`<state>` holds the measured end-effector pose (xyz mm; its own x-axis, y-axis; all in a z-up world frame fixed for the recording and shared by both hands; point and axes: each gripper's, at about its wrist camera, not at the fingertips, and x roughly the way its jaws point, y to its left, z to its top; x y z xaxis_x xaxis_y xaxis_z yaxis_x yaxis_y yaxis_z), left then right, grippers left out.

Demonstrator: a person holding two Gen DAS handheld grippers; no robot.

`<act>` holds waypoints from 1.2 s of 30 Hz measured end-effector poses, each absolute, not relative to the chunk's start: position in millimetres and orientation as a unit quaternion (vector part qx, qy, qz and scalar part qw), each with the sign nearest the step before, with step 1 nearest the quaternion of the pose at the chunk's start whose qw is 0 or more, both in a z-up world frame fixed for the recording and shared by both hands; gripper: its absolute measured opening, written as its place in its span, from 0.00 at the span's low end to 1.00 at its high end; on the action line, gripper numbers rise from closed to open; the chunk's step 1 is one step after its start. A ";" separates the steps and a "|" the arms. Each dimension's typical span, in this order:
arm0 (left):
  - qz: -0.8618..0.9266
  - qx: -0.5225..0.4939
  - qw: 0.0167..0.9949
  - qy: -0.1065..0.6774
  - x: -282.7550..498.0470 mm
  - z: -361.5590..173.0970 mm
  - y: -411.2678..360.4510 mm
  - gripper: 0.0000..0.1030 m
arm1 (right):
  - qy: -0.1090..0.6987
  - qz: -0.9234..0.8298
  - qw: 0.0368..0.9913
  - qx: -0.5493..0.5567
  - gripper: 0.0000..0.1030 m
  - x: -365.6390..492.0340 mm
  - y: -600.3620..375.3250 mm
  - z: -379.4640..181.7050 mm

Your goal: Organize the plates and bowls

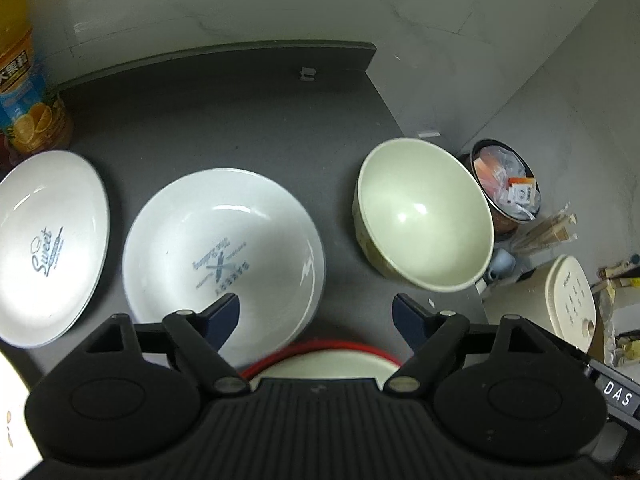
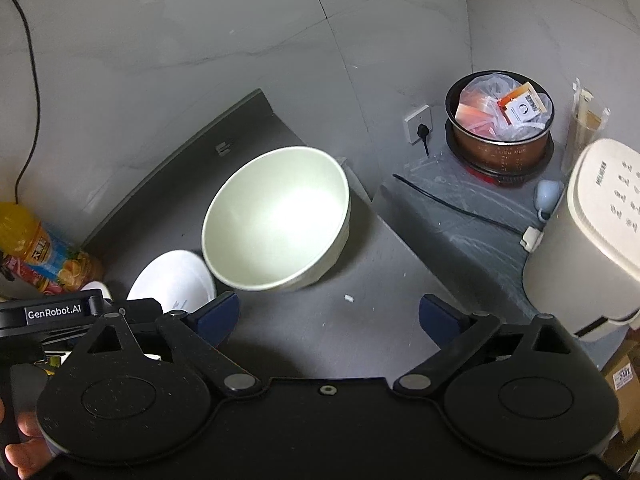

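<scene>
Left wrist: my left gripper (image 1: 316, 312) hangs with jaws spread wide and empty above a white bowl (image 1: 224, 256) at centre; a plate (image 1: 50, 240) lies at left, a green bowl (image 1: 426, 214) at right, on the dark surface (image 1: 240, 120).

Right wrist: my right gripper (image 2: 328, 318), jaws apart and empty, faces that green bowl (image 2: 276, 220) at centre.

Both jaws gape wide and empty, left gripper (image 1: 316, 314) and right gripper (image 2: 329, 314) hovering side by side, bare fingers (image 2: 24, 440) wrapped on the left one's handle.
</scene>
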<state>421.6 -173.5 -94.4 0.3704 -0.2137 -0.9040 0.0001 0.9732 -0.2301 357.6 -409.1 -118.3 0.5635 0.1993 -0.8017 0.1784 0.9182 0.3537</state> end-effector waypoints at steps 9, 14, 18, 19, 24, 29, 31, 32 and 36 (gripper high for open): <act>-0.058 -0.111 0.819 0.560 450.5 -109.5 -186.0 0.80 | 0.475 0.013 0.857 0.197 0.83 388.9 -418.6 -135.3; -0.065 -0.115 0.815 0.565 465.9 -120.3 -197.9 0.78 | 0.484 0.016 0.850 0.207 0.75 409.1 -419.7 -149.0; -0.067 -0.115 0.813 0.566 476.7 -130.9 -207.6 0.77 | 0.492 0.020 0.843 0.215 0.70 421.2 -420.1 -160.2; -0.069 -0.113 0.812 0.568 480.6 -134.3 -210.8 0.77 | 0.494 0.020 0.841 0.217 0.69 423.3 -420.5 -162.9; -0.062 -0.125 0.803 0.579 499.5 -148.2 -213.5 0.73 | 0.499 0.012 0.838 0.221 0.64 436.0 -422.1 -172.9; -0.063 -0.145 0.799 0.581 509.5 -157.2 -212.6 0.57 | 0.509 0.015 0.830 0.226 0.46 448.1 -419.9 -182.6; -0.061 -0.147 0.799 0.580 511.7 -159.0 -213.5 0.46 | 0.516 0.017 0.825 0.229 0.32 450.2 -418.5 -187.1; -0.061 -0.147 0.797 0.583 513.8 -161.5 -214.9 0.41 | 0.520 0.012 0.823 0.228 0.26 450.6 -418.3 -189.2; -0.069 -0.157 0.777 0.606 516.8 -174.1 -220.0 0.14 | 0.524 0.003 0.821 0.227 0.16 449.6 -419.8 -191.3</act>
